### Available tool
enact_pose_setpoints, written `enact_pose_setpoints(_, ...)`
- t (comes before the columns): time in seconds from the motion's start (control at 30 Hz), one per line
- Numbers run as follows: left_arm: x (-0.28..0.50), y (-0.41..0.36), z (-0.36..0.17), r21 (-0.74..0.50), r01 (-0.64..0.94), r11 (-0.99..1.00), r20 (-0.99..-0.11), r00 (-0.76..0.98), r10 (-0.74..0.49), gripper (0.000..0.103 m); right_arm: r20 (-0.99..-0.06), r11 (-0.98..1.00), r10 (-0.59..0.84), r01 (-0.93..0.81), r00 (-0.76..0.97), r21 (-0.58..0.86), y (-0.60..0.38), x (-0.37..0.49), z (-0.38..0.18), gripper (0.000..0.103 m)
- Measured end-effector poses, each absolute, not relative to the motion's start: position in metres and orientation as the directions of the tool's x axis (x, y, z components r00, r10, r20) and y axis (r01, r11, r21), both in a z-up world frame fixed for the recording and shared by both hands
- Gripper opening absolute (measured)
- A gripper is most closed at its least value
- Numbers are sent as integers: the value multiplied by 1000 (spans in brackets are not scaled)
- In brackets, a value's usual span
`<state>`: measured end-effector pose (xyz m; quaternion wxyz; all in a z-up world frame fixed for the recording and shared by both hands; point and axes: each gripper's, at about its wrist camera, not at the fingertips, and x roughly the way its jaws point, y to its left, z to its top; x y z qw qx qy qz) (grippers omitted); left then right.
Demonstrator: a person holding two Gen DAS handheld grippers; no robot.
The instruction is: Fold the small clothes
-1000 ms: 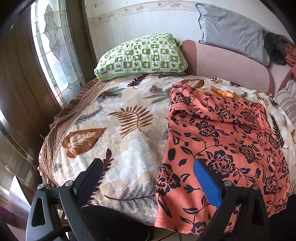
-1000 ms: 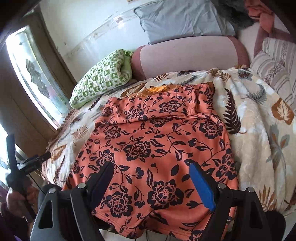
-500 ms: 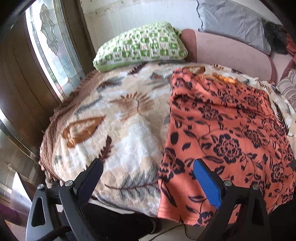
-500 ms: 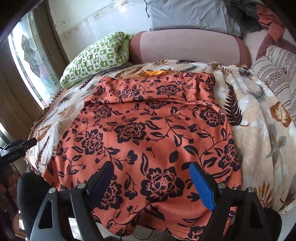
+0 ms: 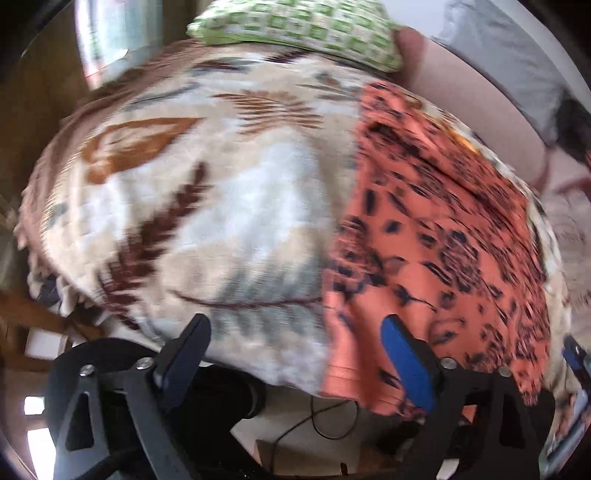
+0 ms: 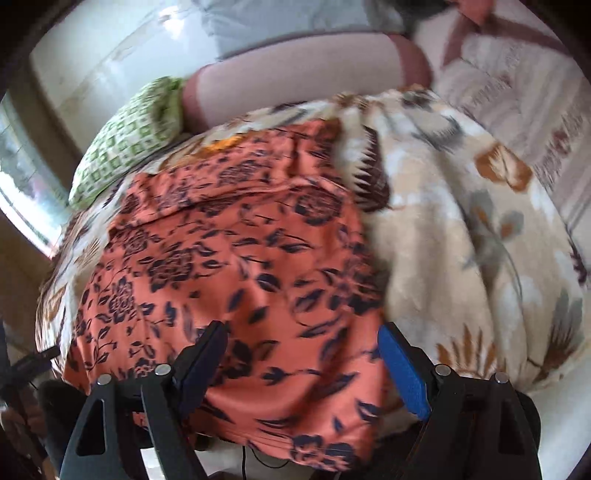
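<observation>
Leaf-print blanket [image 5: 229, 206] on bed, window [image 6: 22, 192] beside.

Both cameras sit low at the near edge of the bed, each looking forward between its own spread fingers and across the blanket [image 5: 229, 206] toward the headboard [image 6: 295, 85]. The left view faces the blanket's left half, with the garment [image 5: 436, 236] to its right and the pillow [image 5: 295, 29] at top; the right view sits close over the garment [image 6: 236, 266]. Both views share garment, pillow [image 6: 125, 144] and headboard, and both are motion-blurred.
</observation>
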<state>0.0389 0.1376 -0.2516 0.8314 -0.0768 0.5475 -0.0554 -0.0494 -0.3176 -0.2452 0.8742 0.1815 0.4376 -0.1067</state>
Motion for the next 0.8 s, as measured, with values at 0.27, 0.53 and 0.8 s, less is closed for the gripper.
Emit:
enact_pose_setpoints(0.27, 48, 107, -281, -249, 113, 962, -915, 298, -272, 34, -805, 821, 50, 435, 591, 370, -372, -72, -264, 86)
enact_pose_setpoints(0.53, 60, 106, -284, -264, 124, 956, -911, 293, -290, 68, -761, 700, 256, 429, 596, 571, -398, -80, -290, 77)
enact_pose_setpoints(0.8, 61, 104, -286, -229, 175, 958, -914, 299, -273, 31, -843, 741, 302, 446, 446, 502, -367, -67, -319, 72)
